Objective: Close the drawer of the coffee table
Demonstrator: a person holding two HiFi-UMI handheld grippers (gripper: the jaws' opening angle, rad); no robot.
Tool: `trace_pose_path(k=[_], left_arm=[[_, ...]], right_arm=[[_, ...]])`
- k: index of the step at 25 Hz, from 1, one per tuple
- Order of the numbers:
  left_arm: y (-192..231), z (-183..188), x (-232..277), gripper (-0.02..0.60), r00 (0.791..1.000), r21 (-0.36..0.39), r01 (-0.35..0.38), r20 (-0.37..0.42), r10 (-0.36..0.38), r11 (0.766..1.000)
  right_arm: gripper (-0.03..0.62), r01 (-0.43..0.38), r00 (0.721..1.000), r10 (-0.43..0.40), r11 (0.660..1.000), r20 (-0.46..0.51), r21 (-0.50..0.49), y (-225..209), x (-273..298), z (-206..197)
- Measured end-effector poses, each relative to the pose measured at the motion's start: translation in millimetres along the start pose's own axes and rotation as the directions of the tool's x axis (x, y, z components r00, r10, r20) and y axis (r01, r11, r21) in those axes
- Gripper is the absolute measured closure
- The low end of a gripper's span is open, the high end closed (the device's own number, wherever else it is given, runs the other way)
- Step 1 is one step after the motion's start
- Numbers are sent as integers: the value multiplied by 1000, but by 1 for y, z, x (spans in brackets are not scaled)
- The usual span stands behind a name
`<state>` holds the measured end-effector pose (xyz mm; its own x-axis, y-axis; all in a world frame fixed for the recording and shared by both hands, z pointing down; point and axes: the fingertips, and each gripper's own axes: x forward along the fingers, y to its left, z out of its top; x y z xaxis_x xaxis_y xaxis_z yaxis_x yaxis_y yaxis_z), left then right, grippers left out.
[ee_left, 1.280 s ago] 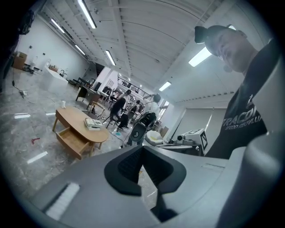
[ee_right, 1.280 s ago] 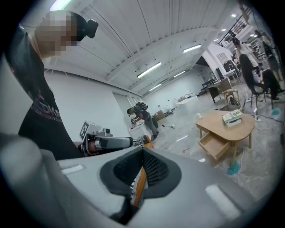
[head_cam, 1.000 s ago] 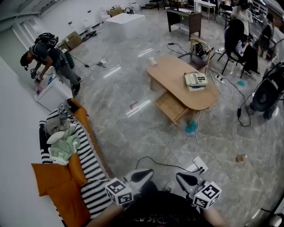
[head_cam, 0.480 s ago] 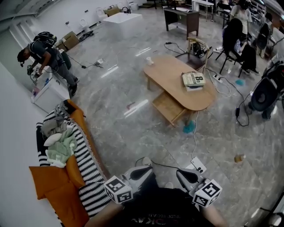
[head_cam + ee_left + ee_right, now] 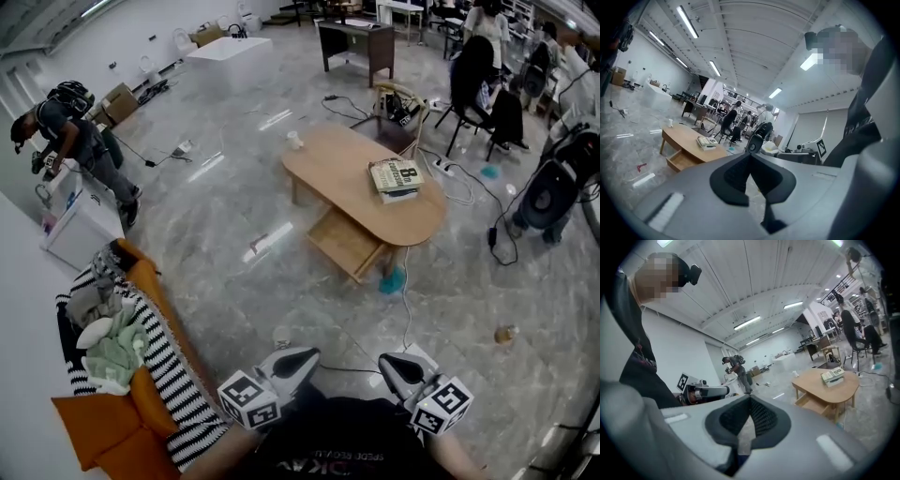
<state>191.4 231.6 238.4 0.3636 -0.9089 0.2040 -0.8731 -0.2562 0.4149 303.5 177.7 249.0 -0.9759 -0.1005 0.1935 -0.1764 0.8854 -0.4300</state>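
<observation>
The oval wooden coffee table [image 5: 337, 164] stands mid-floor, with a stack of books [image 5: 396, 176] and a white cup [image 5: 294, 140] on top. Its drawer [image 5: 345, 244] is pulled out on the near side and looks empty. My left gripper [image 5: 307, 355] and right gripper [image 5: 385, 364] are held low in front of me, far short of the table, both shut with nothing between the jaws. The left gripper view has the table [image 5: 682, 137] and open drawer [image 5: 680, 160] beyond the closed left gripper [image 5: 750, 155]. In the right gripper view the drawer [image 5: 813, 404] lies past the closed right gripper [image 5: 750, 400].
A sofa with a striped blanket [image 5: 169, 375] runs along my left. A power strip with cable [image 5: 405, 352] lies on the floor just ahead, and a teal object [image 5: 392, 279] by the table leg. A person [image 5: 66, 131] bends at far left; a fan [image 5: 548, 192] and chairs stand at right.
The whole view has advanced towards the table: the sofa has slid down and left, and the power strip now sits nearer my grippers. Both grippers stay shut, low in front of me.
</observation>
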Motion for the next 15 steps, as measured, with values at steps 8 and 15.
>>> trace_pose_path(k=[8,15], left_arm=[[121,67,-10,583,997,108,59,-55,-53,992],[222,116,-17,583,990,85,123,-77,-117,989]], right_arm=[[592,107,994,-107,994,13,32,-13,117,40],[594,194,981,-193,980,-10,34,-16,221,80]])
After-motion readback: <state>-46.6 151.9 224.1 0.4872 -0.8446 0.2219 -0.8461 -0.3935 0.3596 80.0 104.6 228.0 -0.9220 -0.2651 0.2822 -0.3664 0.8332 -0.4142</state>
